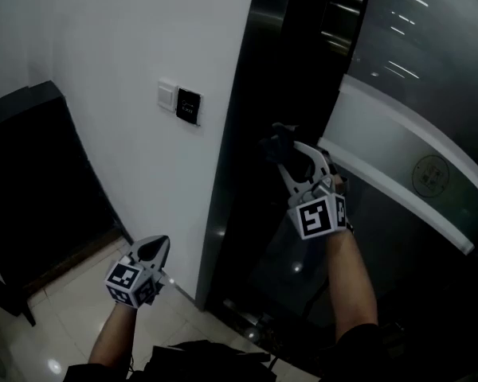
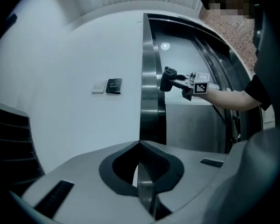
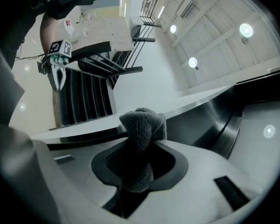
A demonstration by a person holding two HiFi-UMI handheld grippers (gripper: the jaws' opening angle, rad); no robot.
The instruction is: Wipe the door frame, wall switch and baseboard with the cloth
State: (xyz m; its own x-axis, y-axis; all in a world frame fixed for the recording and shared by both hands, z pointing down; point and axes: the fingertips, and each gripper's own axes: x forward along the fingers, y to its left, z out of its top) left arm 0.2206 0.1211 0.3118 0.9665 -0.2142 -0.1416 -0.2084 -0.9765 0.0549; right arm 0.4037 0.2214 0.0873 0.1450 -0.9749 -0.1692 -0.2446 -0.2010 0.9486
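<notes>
The dark grey cloth is bunched between the jaws of my right gripper, which is shut on it. In the head view the right gripper holds the cloth up against the dark metal door frame, at about mid height. A white wall switch and a black panel sit on the white wall left of the frame. My left gripper hangs low beside the wall, shut and holding nothing. The left gripper view shows its jaws closed, with the switch ahead.
A black slatted piece of furniture stands against the wall at the left. Right of the frame is a dark glass door with a frosted band. Glossy pale floor tiles lie below.
</notes>
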